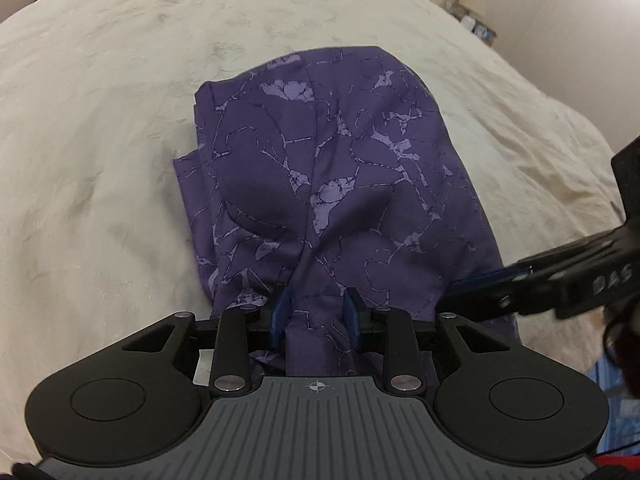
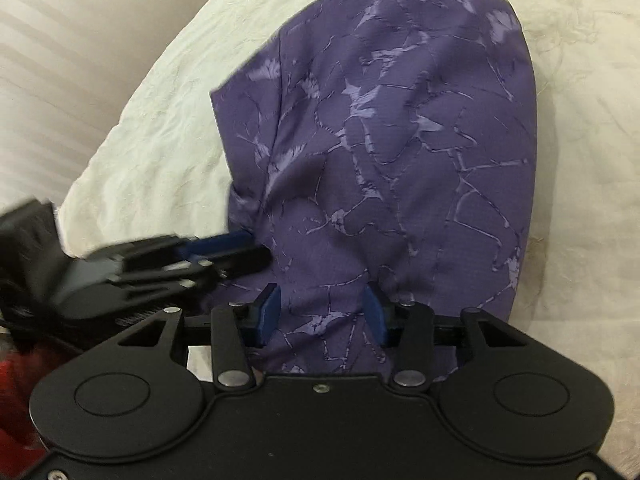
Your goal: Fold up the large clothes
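The garment (image 1: 332,184) lies folded on the bed (image 1: 100,160), its near edge between both pairs of jaws; the left gripper (image 1: 316,316) pinches a ridge; the right gripper (image 2: 320,312) stands apart, unclenched; pinch both evenly, then lift together.

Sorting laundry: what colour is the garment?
Dark purple garment with lilac marbled lines; clearest in left wrist view.

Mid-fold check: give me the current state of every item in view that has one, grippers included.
purple patterned garment: partly folded into a compact bundle, lying on the bedspread, near edge bunched between both grippers' fingers.
left gripper: jaws narrowly apart, cloth between them; whether it is clamped I cannot tell.
right gripper: jaws partly open, cloth lying between them, grip unclear.
cream bedspread: spread flat, lightly wrinkled.
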